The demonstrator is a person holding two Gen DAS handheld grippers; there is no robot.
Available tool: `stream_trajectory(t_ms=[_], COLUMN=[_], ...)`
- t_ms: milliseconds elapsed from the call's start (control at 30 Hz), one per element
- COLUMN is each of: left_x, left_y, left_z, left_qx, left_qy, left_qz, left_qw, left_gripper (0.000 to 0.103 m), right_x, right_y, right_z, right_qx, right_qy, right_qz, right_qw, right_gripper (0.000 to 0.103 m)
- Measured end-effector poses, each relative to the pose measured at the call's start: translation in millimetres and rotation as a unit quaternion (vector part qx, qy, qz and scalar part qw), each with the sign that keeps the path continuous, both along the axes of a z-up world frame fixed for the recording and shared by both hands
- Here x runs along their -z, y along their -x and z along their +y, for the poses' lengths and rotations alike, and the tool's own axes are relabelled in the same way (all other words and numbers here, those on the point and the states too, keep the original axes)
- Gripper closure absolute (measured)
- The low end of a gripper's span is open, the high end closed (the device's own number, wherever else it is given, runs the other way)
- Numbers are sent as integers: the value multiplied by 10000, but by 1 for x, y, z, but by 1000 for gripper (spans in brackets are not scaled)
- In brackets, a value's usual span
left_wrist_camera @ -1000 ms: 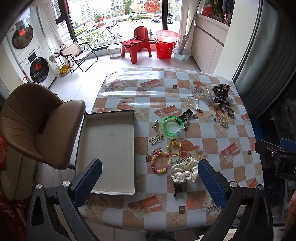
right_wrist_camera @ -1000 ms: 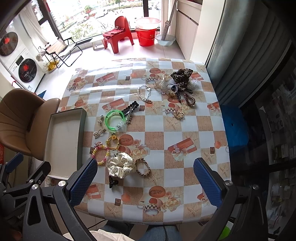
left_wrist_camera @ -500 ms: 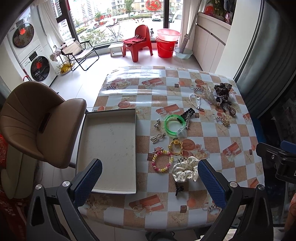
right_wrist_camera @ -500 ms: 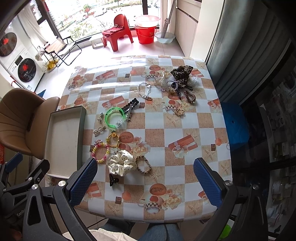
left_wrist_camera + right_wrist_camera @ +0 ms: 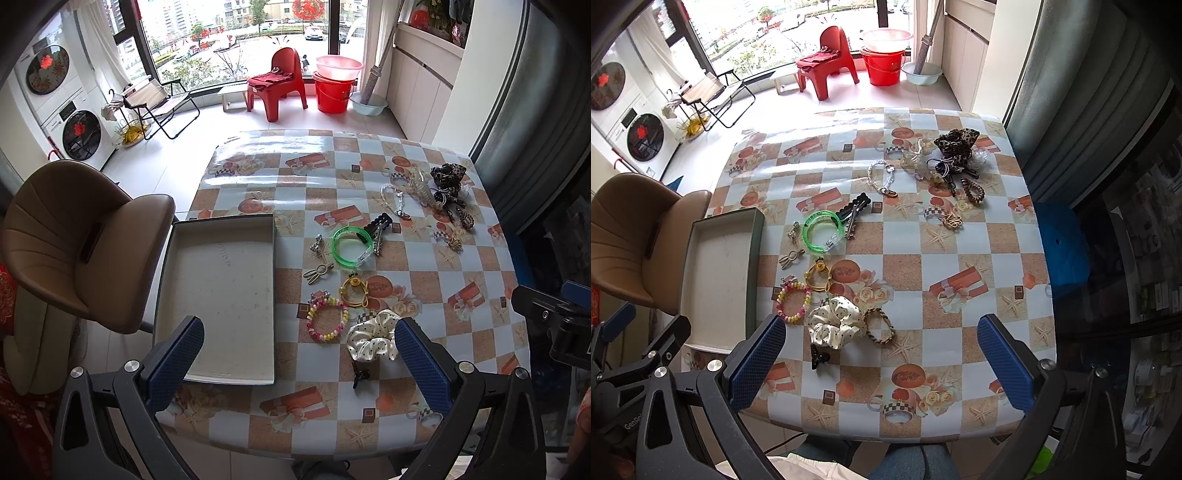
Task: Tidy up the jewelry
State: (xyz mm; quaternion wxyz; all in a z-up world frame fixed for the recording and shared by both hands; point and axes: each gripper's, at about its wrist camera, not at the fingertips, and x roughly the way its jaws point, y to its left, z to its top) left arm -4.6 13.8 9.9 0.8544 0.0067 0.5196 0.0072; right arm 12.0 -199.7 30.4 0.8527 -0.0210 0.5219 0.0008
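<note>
Both your left gripper [image 5: 299, 360] and right gripper [image 5: 881, 354] hover wide open, holding nothing, above the table [image 5: 476, 258], where the shallow tray [image 5: 221, 295] at your left lies bare while the green bangle [image 5: 351, 245], beaded bracelet [image 5: 327, 319] and white scrunchie [image 5: 373, 339] rest beside it.

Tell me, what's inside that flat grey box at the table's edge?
Nothing yet: the box shows only its bare pale lining. The left hand-held gripper covers its near corner, so that bit stays unseen.
</note>
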Motion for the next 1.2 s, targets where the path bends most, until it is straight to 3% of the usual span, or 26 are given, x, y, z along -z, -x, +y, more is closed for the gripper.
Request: stream_trajectory(t_ms=[1200], left_x=[-2], left_y=[-3], left_z=[-3], left_qx=[8], left_qy=[6], left_qz=[34], left_qw=[10000], left_gripper=[0], right_x=[1], right_y=[-1], right_z=[0], right_qx=[0], right_qy=[1], right_qz=[28], right_qw=[10000], right_gripper=[0])
